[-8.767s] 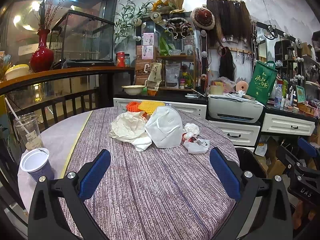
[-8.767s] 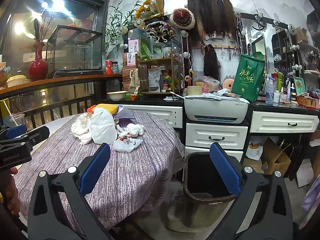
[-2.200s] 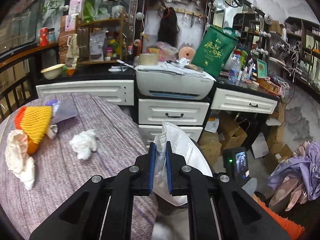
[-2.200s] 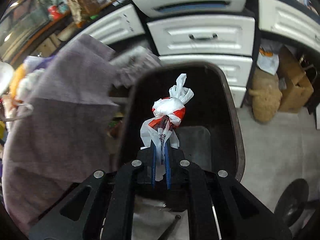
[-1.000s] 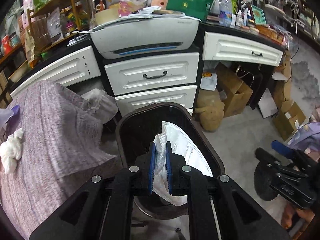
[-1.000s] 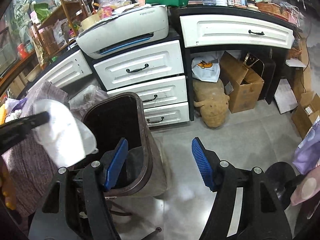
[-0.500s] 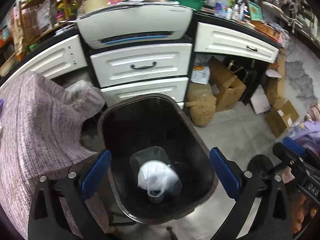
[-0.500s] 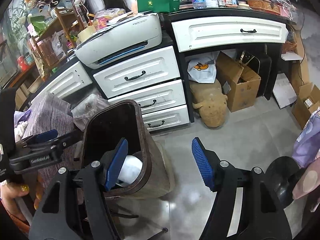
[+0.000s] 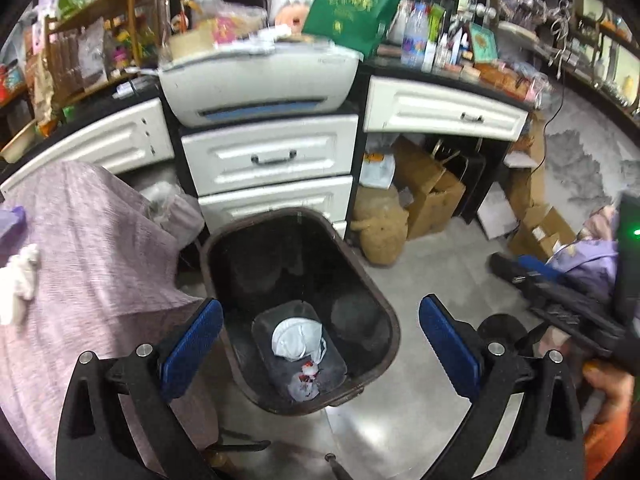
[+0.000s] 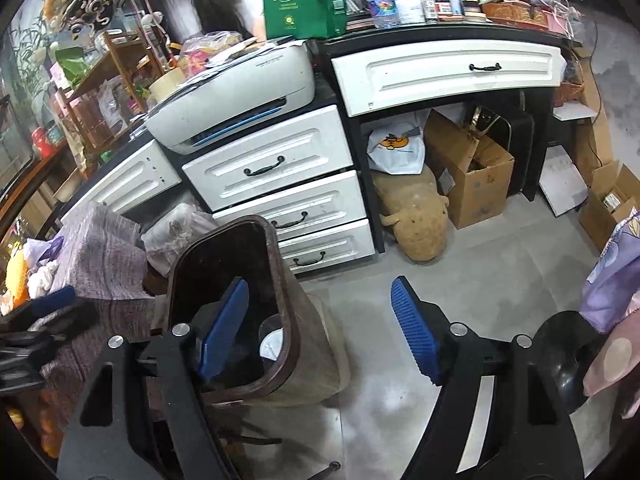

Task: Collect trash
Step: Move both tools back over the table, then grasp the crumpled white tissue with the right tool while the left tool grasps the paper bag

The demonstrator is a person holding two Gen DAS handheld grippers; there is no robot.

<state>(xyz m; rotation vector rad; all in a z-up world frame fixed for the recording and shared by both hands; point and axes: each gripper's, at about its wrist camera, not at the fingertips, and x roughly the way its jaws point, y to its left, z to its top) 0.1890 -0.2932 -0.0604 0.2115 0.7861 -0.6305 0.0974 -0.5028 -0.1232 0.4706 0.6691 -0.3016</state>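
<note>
A dark brown trash bin [image 9: 384, 312] stands on the floor beside the table. A white face mask [image 9: 296, 340] and a small red-and-white plastic bag [image 9: 306, 380] lie at its bottom. My left gripper [image 9: 320, 344] is open and empty above the bin. My right gripper [image 10: 320, 328] is open and empty, to the right of the bin [image 10: 288, 280], over its rim and the floor. A white crumpled tissue [image 9: 18, 280] lies on the table at the left. More trash [image 10: 32, 268] shows on the table in the right wrist view.
The table with a purple striped cloth [image 9: 80, 248] is at the left. White drawers [image 9: 272, 160] and a printer [image 9: 260, 80] stand behind the bin. Cardboard boxes [image 10: 472, 176] and a tan stuffed toy [image 10: 420, 220] sit under the desk.
Over the last second my left gripper opened and dropped the face mask into the bin. It has since risen slightly. The right gripper stays open and has shifted a little.
</note>
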